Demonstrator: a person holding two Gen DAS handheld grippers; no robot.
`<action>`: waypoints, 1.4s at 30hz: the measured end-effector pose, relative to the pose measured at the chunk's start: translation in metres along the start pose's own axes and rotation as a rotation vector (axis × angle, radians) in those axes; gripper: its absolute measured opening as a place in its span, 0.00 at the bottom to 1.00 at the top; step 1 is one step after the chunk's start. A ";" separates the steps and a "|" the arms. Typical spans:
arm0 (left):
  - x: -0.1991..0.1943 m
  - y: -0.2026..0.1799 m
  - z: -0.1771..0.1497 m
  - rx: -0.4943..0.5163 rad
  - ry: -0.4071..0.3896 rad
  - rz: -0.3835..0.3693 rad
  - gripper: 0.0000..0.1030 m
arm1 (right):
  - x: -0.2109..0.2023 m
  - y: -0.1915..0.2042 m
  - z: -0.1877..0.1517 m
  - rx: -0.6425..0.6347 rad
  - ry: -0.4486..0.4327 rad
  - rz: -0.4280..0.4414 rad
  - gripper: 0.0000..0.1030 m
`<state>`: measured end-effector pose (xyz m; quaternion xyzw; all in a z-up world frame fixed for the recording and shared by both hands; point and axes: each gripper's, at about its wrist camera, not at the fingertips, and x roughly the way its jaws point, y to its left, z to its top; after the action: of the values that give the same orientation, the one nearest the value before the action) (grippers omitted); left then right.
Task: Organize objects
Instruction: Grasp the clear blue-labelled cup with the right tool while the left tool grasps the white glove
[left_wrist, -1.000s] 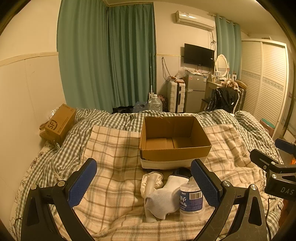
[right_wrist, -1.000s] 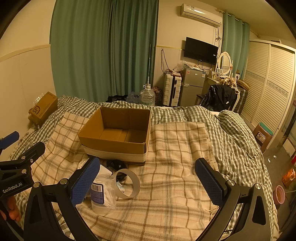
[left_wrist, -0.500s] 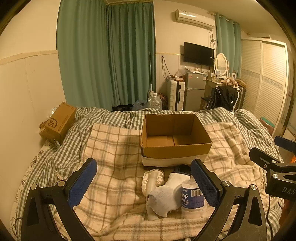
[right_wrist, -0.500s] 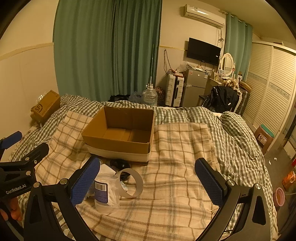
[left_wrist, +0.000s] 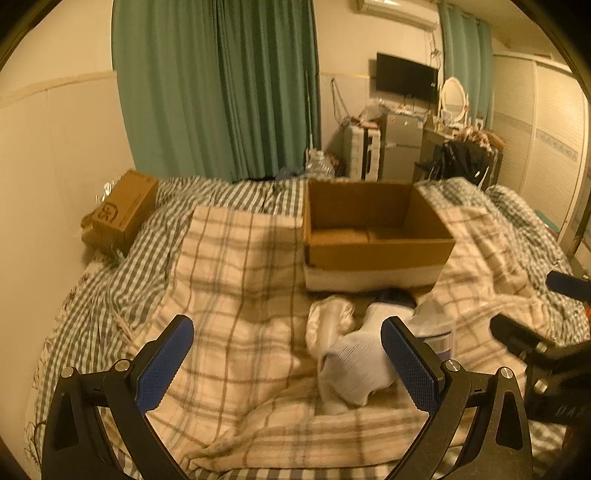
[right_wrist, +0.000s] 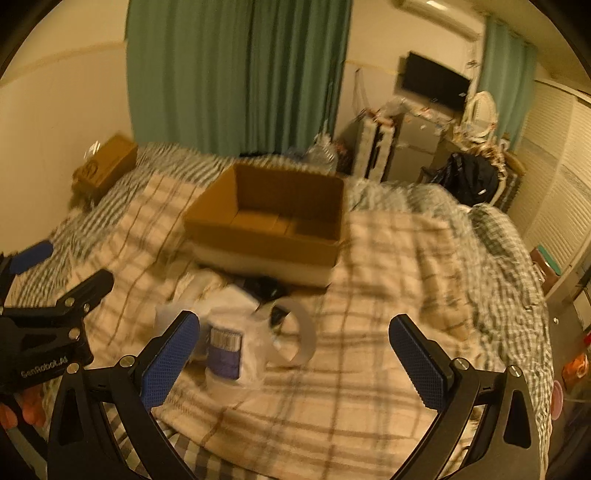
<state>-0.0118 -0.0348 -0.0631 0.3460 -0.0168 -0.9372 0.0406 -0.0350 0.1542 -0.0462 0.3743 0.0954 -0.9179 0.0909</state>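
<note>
Left claw (left_wrist: 286, 363) wide apart, holding nothing, low over the plaid blanket (left_wrist: 236, 295); right claw (right_wrist: 295, 354) likewise apart, nothing held. Loose pile just ahead: white sock (left_wrist: 354, 362), bottle (right_wrist: 225, 349), tape ring (right_wrist: 295, 332), dark item behind, too blurred to name. Likely next: pick one piece, drop into the open cardboard box (left_wrist: 373, 236) sitting just beyond the pile. Best to start with the sock on top, pinching mid-fabric, lifting clear of the bottle. Soft bedding may sag; bottle could tip. Farther off: small carton (left_wrist: 123, 210) by the wall, green curtains (left_wrist: 221, 85).
</note>
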 end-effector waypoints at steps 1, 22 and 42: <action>0.004 0.002 -0.002 -0.003 0.014 0.002 1.00 | 0.007 0.005 -0.002 -0.014 0.023 0.010 1.00; 0.068 0.004 -0.021 -0.028 0.251 -0.070 1.00 | 0.093 0.023 -0.015 -0.007 0.235 0.218 0.62; 0.089 -0.060 -0.024 0.168 0.321 -0.232 0.66 | 0.060 -0.040 -0.001 0.069 0.134 0.131 0.61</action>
<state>-0.0674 0.0175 -0.1424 0.4927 -0.0482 -0.8637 -0.0944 -0.0861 0.1879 -0.0853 0.4431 0.0449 -0.8857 0.1314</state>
